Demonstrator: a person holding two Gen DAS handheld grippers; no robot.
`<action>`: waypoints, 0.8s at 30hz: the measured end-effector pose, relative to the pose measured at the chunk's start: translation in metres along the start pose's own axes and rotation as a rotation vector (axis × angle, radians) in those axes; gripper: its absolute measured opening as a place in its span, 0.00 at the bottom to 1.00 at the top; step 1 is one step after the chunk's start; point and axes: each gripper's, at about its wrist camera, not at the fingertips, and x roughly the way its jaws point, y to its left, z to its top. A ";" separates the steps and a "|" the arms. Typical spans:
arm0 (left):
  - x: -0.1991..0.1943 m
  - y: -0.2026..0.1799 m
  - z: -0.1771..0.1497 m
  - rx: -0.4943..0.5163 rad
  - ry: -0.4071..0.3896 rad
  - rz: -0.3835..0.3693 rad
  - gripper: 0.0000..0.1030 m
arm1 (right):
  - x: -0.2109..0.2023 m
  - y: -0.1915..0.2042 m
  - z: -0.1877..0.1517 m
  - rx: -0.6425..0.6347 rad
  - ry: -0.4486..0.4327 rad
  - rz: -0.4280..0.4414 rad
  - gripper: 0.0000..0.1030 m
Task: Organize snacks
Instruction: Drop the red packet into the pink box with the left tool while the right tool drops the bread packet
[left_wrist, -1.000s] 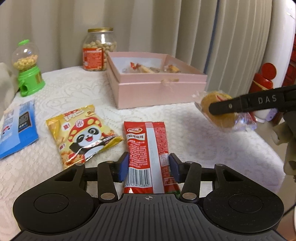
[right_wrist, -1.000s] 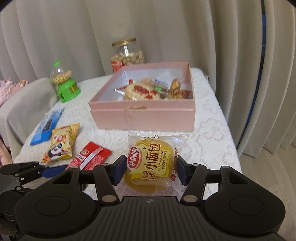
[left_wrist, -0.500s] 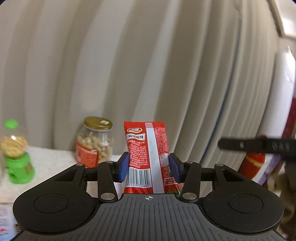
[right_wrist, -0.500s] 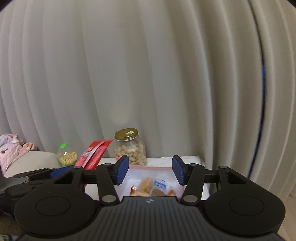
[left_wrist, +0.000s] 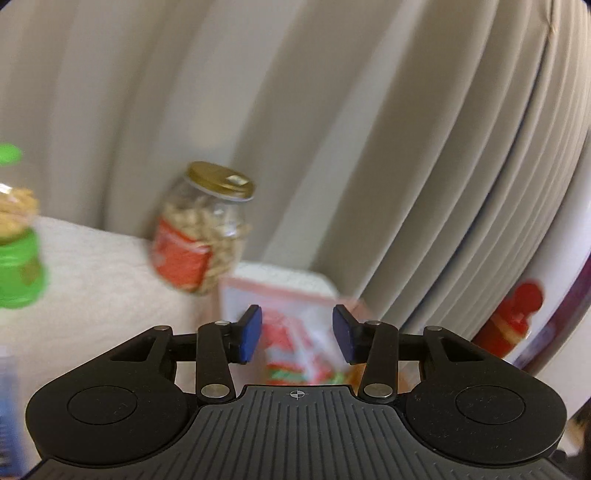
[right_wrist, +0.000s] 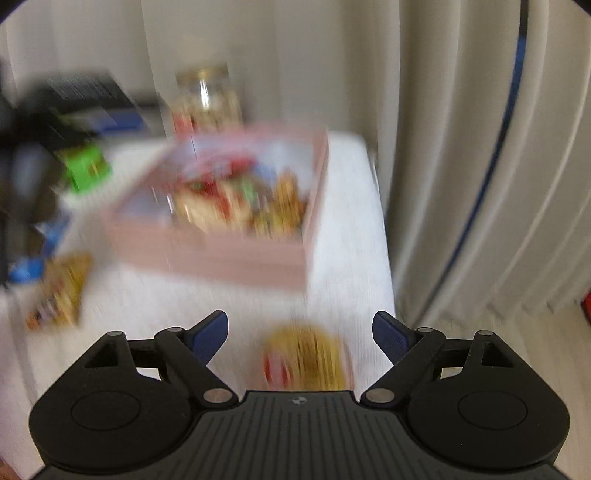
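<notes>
Your left tongs (left_wrist: 297, 334) have just narrowed around nothing above the pink box (left_wrist: 288, 295) holding the red packet (left_wrist: 291, 350); your right tongs (right_wrist: 299, 338), just spread wide and empty, hover over the yellow bread pack (right_wrist: 306, 356) still lying outside.

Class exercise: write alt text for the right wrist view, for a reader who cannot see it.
The right gripper stands wide open over a blurred yellow snack packet on the white tablecloth. Beyond sits an open pink box of snacks, with a peanut jar behind it.
</notes>
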 end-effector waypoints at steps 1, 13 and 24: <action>-0.010 -0.001 -0.005 0.025 0.015 0.013 0.46 | 0.006 0.001 -0.008 -0.005 0.021 -0.004 0.79; -0.096 0.060 -0.081 -0.136 0.133 0.072 0.46 | -0.095 0.043 0.082 -0.033 -0.310 0.082 0.51; -0.120 0.108 -0.102 -0.127 0.100 0.251 0.46 | -0.030 0.069 0.153 0.007 -0.196 0.066 0.87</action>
